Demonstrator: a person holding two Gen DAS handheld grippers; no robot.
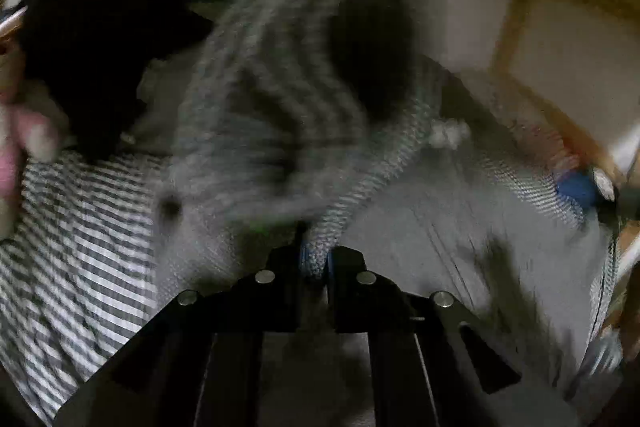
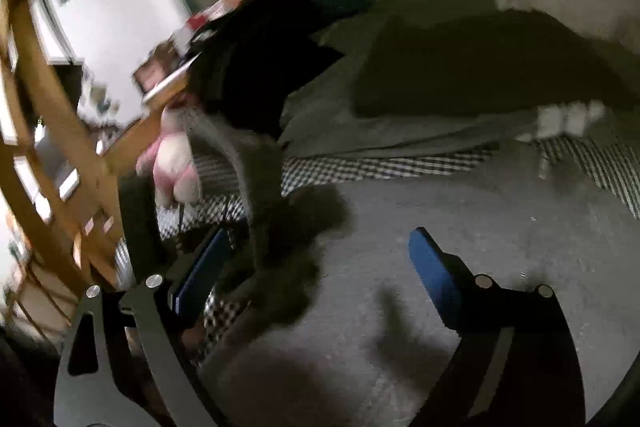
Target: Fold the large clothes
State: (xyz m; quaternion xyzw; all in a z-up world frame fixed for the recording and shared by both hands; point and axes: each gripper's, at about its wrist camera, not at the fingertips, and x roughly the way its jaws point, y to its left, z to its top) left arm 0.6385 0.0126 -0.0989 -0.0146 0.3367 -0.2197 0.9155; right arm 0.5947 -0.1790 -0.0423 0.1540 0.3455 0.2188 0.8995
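Wooden bunk rails [image 2: 52,115] curve along the left of my right wrist view, pale and smooth, with a soft pink plush toy [image 2: 172,163] hanging just beside them. Next to it a black cloth [image 2: 260,67] sits bunched on the bed, over a checked sheet [image 2: 360,163] whose small weave shows clearly. Olive blankets [image 2: 460,67] lie in broad flat slabs further right.

From the left wrist view I see a striped sheet [image 1: 72,235] at the left, then the grey knit garment [image 1: 280,99], ribbed and blurred, rising in a loose fold from my left hand-held gripper [image 1: 316,263]. Its jaws are pressed together, pinching a thick knit edge of that garment. More of the garment spreads flat and fuzzy to the right, across the bed.

My right hand-held gripper [image 2: 316,267] stands spread wide, blue pads [image 2: 430,263] apart, over the garment's flat grey expanse; a dark hanging strip of the knit crosses between the pads, nearer the left one, whether touching I cannot tell.
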